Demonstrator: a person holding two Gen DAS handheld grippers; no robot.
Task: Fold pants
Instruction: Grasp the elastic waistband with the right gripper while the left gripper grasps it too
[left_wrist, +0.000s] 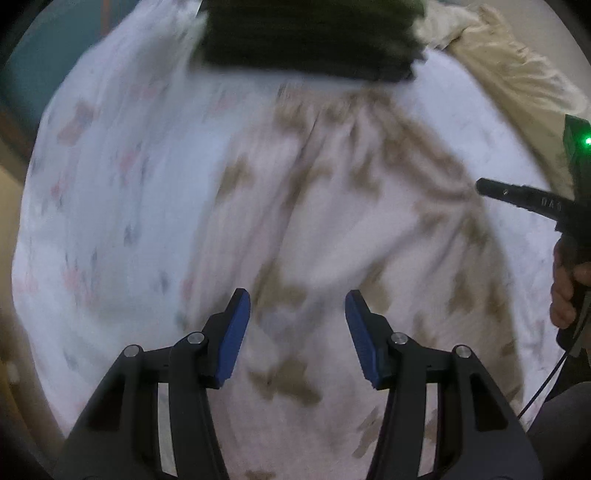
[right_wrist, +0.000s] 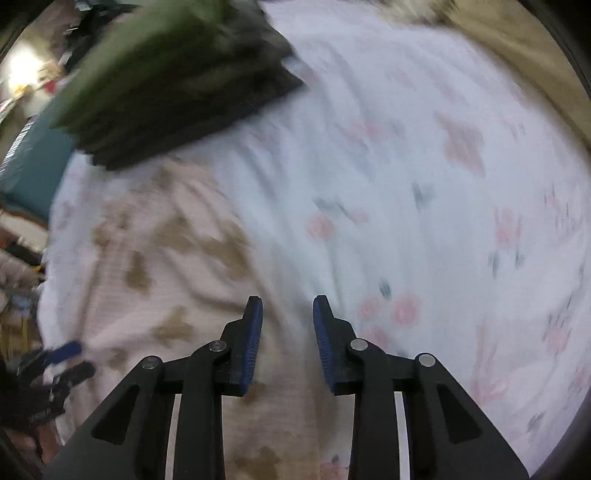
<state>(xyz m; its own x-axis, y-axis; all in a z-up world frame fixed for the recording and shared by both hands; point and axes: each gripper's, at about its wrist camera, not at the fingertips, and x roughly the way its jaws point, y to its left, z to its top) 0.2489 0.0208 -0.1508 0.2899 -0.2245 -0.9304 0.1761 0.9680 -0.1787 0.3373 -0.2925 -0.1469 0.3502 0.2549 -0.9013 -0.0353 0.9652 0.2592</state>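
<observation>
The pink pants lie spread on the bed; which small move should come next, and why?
Probably lower each hand-held gripper, left and right, onto the pants to pinch an edge: both hover with nothing between their pads, and the pants lie unfolded on the flowered sheet.

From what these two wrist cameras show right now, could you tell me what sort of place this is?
Probably a bedroom: a floral bedsheet covers a bed, patterned pants lie spread on it, and a stack of folded dark clothes sits beyond.

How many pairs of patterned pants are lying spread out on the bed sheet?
1. The pants lie on the flowered sheet, in front of the dark folded stack. The stack may hold more folded pants.
</observation>
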